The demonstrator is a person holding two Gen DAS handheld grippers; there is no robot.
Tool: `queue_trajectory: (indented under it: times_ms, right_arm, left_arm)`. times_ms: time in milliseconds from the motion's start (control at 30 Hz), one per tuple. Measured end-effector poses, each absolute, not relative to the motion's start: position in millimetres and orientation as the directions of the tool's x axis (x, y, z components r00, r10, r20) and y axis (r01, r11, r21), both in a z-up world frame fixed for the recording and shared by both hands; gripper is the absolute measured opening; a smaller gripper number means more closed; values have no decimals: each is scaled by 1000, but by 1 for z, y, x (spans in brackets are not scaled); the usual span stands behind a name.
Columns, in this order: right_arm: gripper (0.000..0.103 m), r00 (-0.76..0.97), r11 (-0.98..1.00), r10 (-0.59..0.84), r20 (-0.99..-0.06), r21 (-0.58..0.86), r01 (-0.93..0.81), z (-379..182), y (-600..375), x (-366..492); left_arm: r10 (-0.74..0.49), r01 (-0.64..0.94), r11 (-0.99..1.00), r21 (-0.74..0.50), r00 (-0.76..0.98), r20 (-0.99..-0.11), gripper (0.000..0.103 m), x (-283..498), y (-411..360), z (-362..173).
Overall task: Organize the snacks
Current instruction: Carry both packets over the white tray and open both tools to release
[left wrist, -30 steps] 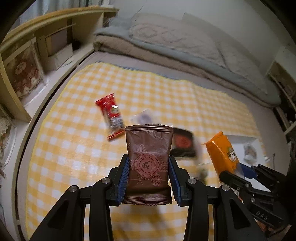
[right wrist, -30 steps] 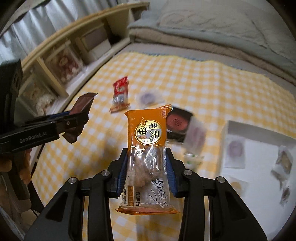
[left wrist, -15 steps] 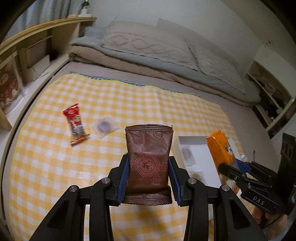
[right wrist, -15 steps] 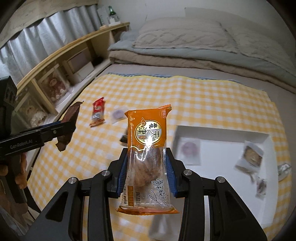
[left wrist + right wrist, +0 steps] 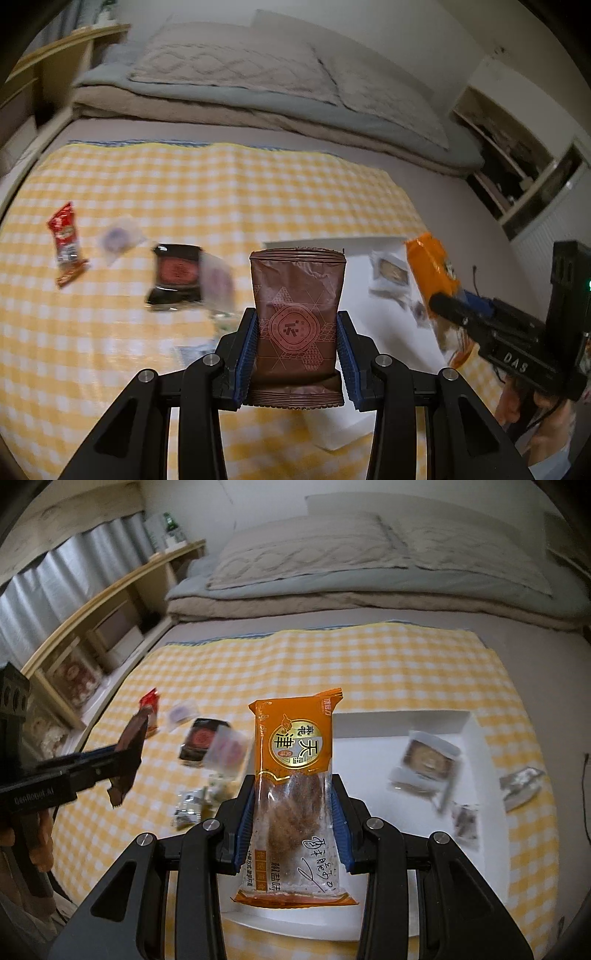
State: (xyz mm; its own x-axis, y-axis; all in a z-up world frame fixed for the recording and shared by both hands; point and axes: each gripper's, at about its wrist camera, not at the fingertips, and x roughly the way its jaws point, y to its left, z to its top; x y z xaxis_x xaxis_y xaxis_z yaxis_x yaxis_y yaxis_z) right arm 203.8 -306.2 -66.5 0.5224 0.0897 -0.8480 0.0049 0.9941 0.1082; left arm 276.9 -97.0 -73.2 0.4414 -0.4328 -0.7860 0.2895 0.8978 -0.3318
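Observation:
My left gripper [image 5: 295, 343] is shut on a brown snack packet [image 5: 297, 306], held upright above the near edge of a white tray [image 5: 332, 424]. My right gripper [image 5: 293, 812] is shut on an orange-and-clear snack packet [image 5: 293, 760], held upright above the white tray [image 5: 373, 753]. The tray holds several small wrapped snacks [image 5: 424, 764]. Each gripper shows in the other's view: the right [image 5: 443, 306] with its orange packet [image 5: 430, 266], the left [image 5: 122, 757] with its brown packet [image 5: 127, 760].
A yellow checked cloth [image 5: 221, 177] covers the bed. On it lie a red packet [image 5: 64, 240], a black packet [image 5: 177, 273], a pale wrapped sweet [image 5: 118, 236] and small sweets [image 5: 192, 805]. Folded bedding [image 5: 369, 568] lies at the back, wooden shelves [image 5: 92, 627] at left.
Both grippers have swung to the right with their packets still held, from over the loose snacks on the cloth to over the white tray.

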Motion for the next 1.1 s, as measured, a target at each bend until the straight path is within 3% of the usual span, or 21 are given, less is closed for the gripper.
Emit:
queue_trajectory:
  times_ms: [367,833,1100]
  right_arm:
    - [38,451,993,32,-892,79,85,-82,-372,192]
    - [38,172,986,84,-981,107,126,-157,-409,191]
    - [38,129,982,57,-990,79,174,-177,-427,194]
  left_arm:
    - [-478,286,868,-406,261,-839,40,295,-161,-131]
    - [-522,174,848,-500,117,-845,40,322,-182,-185]
    - [-509,102,859,-501,66,-858,40,332,-182,-223]
